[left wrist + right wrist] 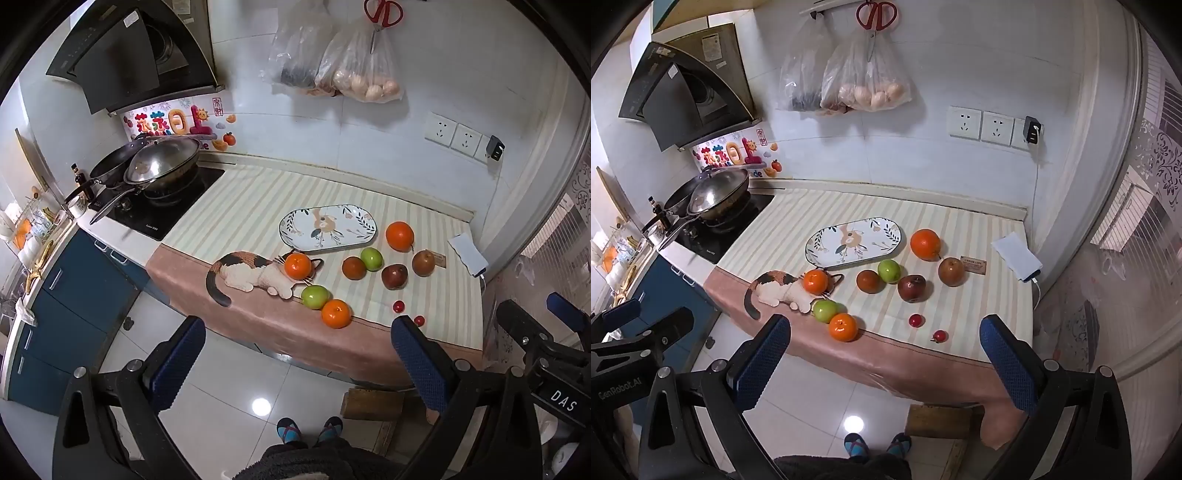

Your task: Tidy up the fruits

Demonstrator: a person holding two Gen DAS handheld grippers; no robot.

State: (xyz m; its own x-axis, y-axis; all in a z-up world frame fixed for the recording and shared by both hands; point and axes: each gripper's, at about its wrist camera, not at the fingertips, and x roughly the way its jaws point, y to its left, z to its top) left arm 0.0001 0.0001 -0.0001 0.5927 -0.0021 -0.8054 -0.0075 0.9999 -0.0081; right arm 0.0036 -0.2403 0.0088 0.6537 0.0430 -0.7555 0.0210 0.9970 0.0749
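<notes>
Both our left hand-held gripper [297, 363] and right hand-held gripper [884, 360] hang wide open and empty before the worktop [960, 347]. The nearest orange [843, 327] looks firm, round and rollable, so we would pinch across its middle. Farther back, the empty oval plate [892, 242] lies long axis left-right.

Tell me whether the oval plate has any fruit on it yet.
Empty. The plate shows only its painted flower pattern in both views; the nearest orange and every other fruit sit beside it on the striped cloth.
</notes>
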